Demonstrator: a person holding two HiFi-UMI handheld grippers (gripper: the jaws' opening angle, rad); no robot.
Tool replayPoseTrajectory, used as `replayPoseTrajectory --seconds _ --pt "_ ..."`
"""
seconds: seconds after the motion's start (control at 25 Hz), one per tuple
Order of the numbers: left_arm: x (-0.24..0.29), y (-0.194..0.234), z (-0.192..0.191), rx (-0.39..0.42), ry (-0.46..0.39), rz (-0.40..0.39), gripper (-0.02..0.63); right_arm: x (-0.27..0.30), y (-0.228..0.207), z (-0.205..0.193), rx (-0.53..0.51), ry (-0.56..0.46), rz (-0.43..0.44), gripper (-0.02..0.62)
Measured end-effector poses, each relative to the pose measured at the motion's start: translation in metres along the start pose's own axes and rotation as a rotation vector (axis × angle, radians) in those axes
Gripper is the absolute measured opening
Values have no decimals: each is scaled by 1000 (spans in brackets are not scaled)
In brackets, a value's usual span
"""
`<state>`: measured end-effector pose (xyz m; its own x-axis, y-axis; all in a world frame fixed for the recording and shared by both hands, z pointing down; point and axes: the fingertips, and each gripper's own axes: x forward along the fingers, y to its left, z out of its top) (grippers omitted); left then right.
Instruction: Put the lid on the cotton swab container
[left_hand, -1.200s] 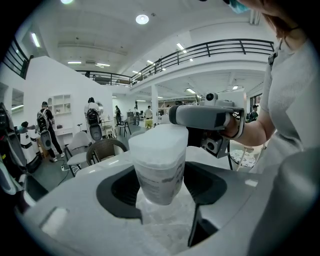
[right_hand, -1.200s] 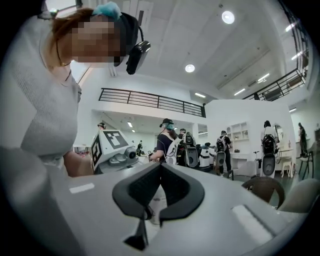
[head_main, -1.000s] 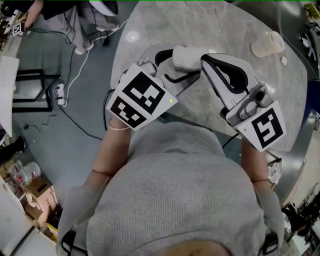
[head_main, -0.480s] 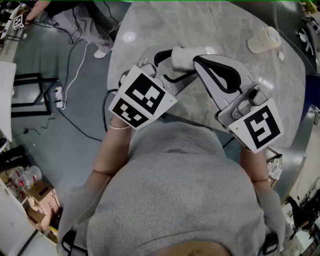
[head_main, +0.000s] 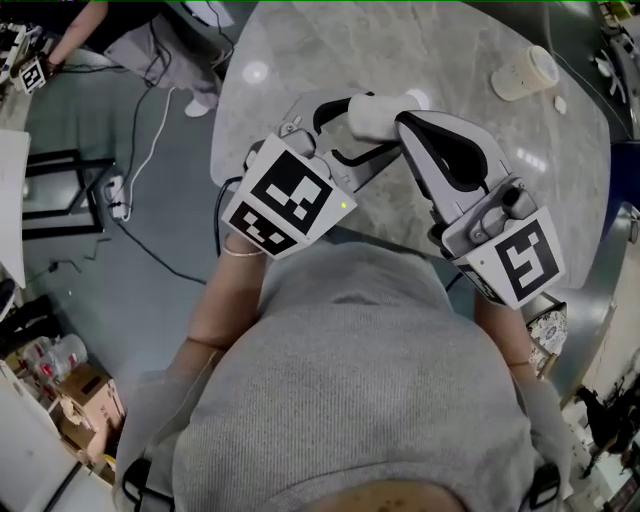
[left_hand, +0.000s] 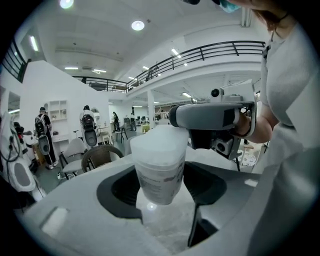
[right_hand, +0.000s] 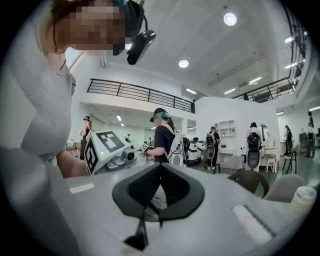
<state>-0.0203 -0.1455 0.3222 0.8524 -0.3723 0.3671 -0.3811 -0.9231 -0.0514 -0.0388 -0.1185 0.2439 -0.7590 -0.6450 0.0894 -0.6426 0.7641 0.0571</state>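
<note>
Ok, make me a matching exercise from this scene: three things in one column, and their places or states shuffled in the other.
Things:
1. cotton swab container
2. right gripper
3. paper cup

Places or states:
A. alone at the far right of the table
B. fingers together, pointing at the container
C. gripped between the fingers of the left gripper

Pairs: 1-C, 2-B, 3-A
</note>
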Motion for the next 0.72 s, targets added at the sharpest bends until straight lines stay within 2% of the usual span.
replayPoseTrajectory --seconds 0.2,0.36,0.72 --pt "6 5 -2 30 19 17 270 -15 -14 2 89 -71 -53 3" --pt "17 4 -3 19 15 15 270 -28 -23 2 145 -102 -80 3" --pt "55 5 -11 -2 -31 14 270 -61 -49 -3 165 -118 -160 3"
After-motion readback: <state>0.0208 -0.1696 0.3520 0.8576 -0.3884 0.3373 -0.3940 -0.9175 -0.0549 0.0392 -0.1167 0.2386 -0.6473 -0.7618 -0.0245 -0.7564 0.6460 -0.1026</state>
